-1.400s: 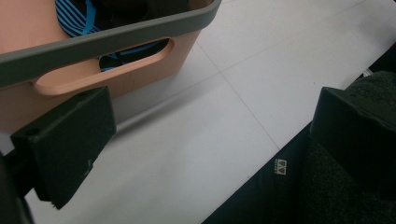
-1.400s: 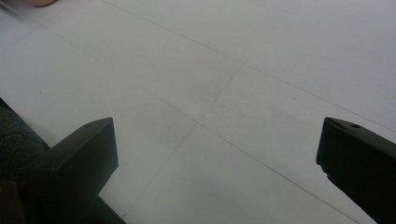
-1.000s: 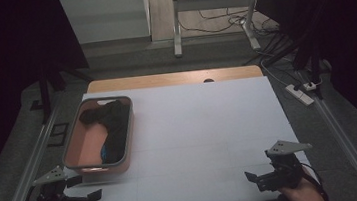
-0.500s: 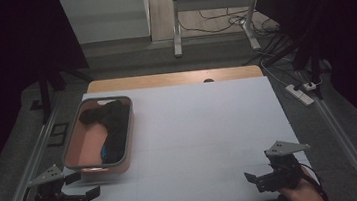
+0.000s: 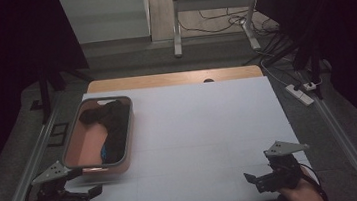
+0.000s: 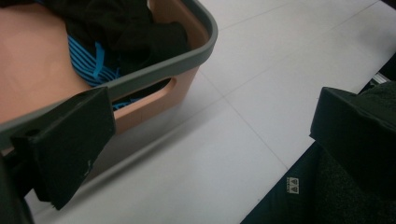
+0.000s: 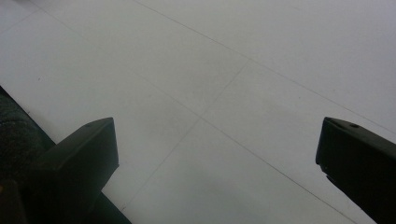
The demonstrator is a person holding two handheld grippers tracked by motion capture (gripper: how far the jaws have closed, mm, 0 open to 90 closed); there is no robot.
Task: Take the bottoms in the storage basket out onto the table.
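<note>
A salmon-coloured bin with a grey rim (image 5: pixel 130 130) stands on the left of the white table (image 5: pixel 204 128). It holds a black garment (image 5: pixel 110 120) and a blue striped piece (image 5: pixel 104 152). My left gripper (image 5: pixel 87 185) hovers open just in front of the bin's near right corner. In the left gripper view, the bin's rim (image 6: pixel 187 60), the black garment (image 6: pixel 135 28) and the blue striped cloth (image 6: pixel 88 58) lie beyond my left gripper (image 6: pixel 210 135). My right gripper (image 5: pixel 257 175) is open near the front right edge, and the right gripper view shows bare table between its jaws (image 7: pixel 219 158).
A wooden strip (image 5: pixel 174 79) runs along the table's far edge. Metal rails (image 5: pixel 32 161) flank both sides. A power strip (image 5: pixel 300 93) and cables lie on the floor to the far right. A dark sleeve (image 6: pixel 327 196) shows at the near table edge.
The left gripper has shifted very slightly near the bin's front corner. The right gripper has stayed where it was.
</note>
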